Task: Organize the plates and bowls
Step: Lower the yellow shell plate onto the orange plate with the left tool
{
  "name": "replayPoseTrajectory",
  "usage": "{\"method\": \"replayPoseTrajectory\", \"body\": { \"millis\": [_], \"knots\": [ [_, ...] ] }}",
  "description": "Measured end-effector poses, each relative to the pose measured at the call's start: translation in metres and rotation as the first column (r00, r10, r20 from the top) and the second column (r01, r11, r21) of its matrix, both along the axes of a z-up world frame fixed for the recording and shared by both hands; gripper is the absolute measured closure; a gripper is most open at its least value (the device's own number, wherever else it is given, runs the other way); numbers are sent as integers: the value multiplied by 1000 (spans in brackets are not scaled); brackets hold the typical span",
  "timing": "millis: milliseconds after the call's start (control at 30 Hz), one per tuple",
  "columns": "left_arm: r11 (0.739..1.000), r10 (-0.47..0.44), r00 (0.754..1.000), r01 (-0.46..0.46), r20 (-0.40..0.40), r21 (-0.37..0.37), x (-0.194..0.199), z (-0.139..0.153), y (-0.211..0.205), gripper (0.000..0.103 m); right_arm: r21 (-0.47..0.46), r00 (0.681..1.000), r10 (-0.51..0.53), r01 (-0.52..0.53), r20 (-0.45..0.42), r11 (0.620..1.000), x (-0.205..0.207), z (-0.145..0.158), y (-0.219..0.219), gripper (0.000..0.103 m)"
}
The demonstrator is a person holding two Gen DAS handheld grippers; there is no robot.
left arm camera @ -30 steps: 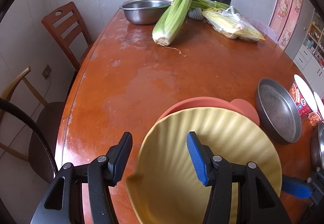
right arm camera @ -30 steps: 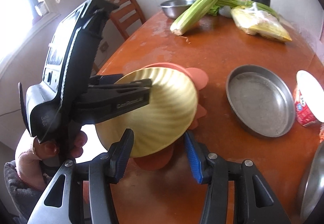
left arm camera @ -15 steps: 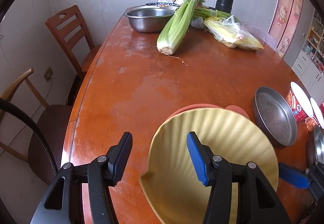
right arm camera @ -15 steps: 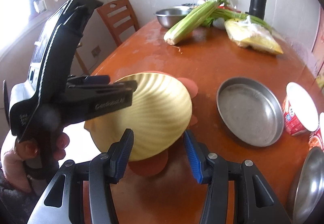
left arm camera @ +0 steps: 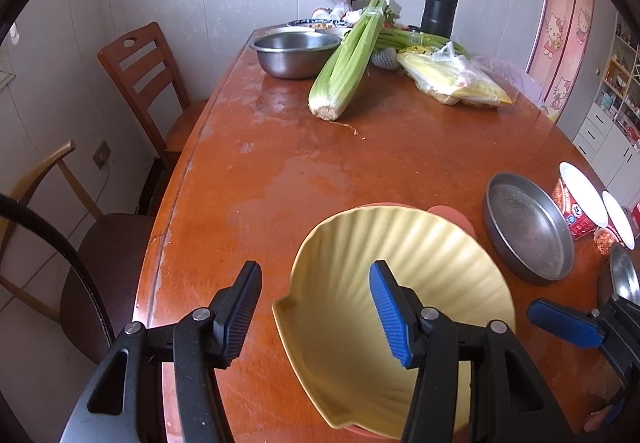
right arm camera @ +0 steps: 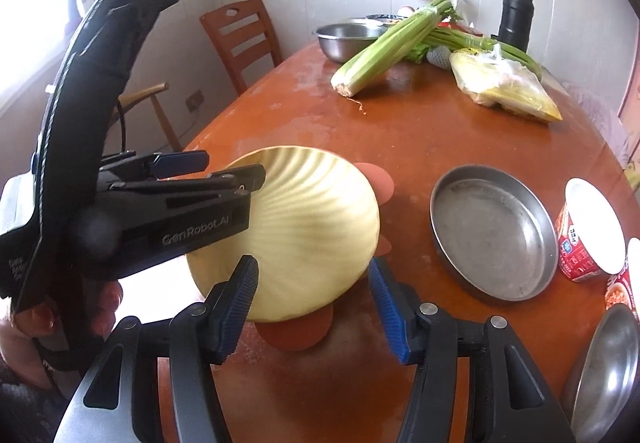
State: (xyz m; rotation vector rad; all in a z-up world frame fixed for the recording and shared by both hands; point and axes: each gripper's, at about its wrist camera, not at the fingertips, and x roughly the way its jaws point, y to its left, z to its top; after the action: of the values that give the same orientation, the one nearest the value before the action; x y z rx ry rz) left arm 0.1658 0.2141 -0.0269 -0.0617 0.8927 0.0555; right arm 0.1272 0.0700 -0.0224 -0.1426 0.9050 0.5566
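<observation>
A ribbed yellow shell-shaped plate rests on a salmon-pink flower-shaped plate near the table's front edge. My left gripper is open over the yellow plate's left rim, with its right finger inside the plate. In the right wrist view the yellow plate and pink plate lie just ahead of my open, empty right gripper. A steel pan sits to their right.
The orange wooden table also holds a steel bowl, celery, bagged corn, a black flask and noodle cups. Another steel dish sits front right. Chairs stand left.
Both wrist views have pulled back and up a little from the plates. The yellow plate now sits lower and further right between the left fingers. Both grippers stay open.
</observation>
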Motion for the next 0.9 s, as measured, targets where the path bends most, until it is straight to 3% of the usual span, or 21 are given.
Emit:
{"method": "replayPoseTrajectory", "body": {
  "millis": [900],
  "knots": [
    [1000, 1, 997, -3, 78, 27, -33, 44, -29, 43, 95, 993, -67, 58, 94, 994, -12, 43, -44, 44]
  ]
}}
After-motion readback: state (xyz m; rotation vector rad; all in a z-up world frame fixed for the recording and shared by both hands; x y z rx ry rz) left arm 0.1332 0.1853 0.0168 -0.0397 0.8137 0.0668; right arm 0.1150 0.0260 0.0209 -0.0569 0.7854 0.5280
